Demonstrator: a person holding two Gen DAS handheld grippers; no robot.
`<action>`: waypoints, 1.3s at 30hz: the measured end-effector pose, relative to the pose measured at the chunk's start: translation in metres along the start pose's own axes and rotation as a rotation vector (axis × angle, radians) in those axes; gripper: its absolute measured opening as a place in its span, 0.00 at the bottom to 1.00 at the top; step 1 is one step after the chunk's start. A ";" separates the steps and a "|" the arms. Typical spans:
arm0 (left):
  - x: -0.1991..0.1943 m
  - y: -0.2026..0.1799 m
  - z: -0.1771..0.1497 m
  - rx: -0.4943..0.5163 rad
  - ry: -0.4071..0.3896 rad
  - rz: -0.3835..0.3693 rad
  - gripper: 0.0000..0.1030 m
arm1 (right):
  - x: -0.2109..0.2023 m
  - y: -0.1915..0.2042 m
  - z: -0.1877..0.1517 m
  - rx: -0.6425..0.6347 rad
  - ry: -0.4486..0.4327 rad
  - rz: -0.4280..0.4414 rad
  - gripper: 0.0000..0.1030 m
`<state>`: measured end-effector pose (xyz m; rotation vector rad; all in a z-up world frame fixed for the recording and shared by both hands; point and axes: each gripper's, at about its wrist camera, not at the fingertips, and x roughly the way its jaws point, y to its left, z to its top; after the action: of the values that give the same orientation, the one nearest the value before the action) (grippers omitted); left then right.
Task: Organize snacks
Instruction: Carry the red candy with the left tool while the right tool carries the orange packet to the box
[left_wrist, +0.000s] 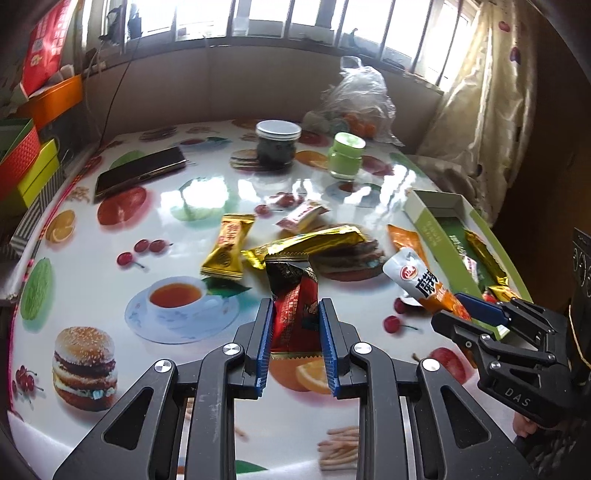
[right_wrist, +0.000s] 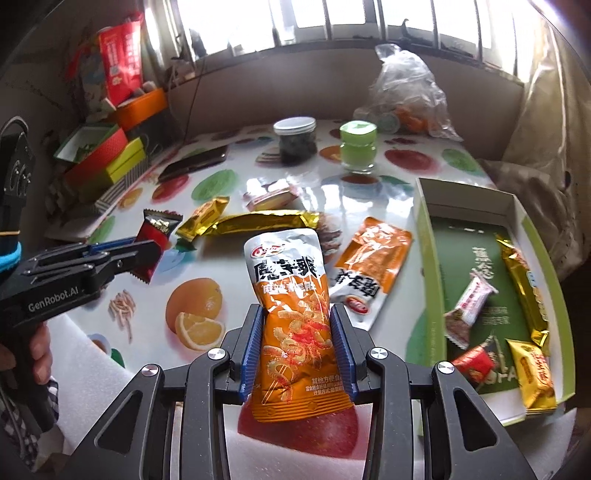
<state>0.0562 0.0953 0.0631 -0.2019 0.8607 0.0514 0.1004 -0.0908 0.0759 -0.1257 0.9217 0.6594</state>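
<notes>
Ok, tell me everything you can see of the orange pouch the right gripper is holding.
The orange pouch is a glossy foil-like snack packet, silver at the top with a red oval logo and black Chinese characters, orange below with a food picture and small print. It stands roughly upright, lifted above the table, pinched at its sides between the right gripper and its blue pads. Nothing else touches it.

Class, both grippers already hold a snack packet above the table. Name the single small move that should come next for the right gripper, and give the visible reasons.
Probably carry the orange and silver packet rightward over the green box before opening. The right gripper is shut on it above the table, the box lies just to its right, and sorted snacks already rest inside, with bare floor left in its far half.
</notes>
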 end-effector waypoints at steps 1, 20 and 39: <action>-0.001 -0.004 0.000 0.007 0.000 -0.004 0.25 | -0.003 -0.002 0.000 0.003 -0.006 -0.002 0.34; -0.003 -0.060 0.008 0.098 -0.011 -0.089 0.25 | -0.045 -0.043 -0.008 0.093 -0.079 -0.100 0.34; 0.017 -0.127 0.022 0.182 0.012 -0.205 0.25 | -0.067 -0.100 -0.029 0.218 -0.094 -0.208 0.34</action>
<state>0.0996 -0.0259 0.0840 -0.1187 0.8481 -0.2191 0.1089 -0.2134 0.0928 0.0042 0.8702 0.3664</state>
